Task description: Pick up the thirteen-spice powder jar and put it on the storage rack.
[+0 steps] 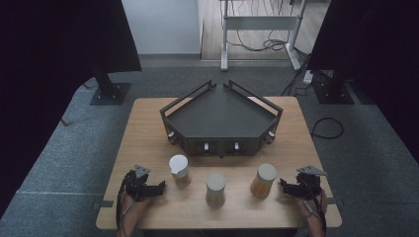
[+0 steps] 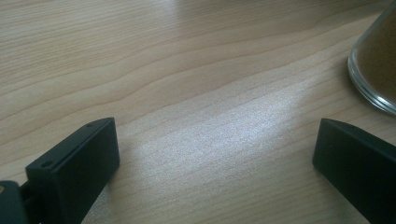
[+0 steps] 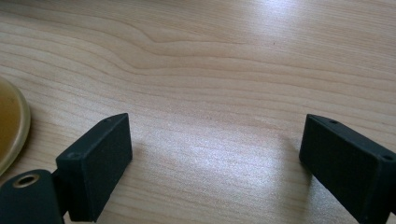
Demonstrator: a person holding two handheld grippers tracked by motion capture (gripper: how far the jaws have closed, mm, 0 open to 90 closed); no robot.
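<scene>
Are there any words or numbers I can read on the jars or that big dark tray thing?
None can be read. The three clear glass jars with pale lids show no label, and the dark grey angular metal tray bears no writing. The light wooden table is plain too.

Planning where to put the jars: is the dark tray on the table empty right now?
Empty. The high view shows the tray's floor bare, and all three jars stand on the table in front of it.

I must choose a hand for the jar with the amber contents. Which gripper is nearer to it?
Right. The right gripper sits just right of the amber jar; the left gripper is far to its left, beyond two other jars.
</scene>
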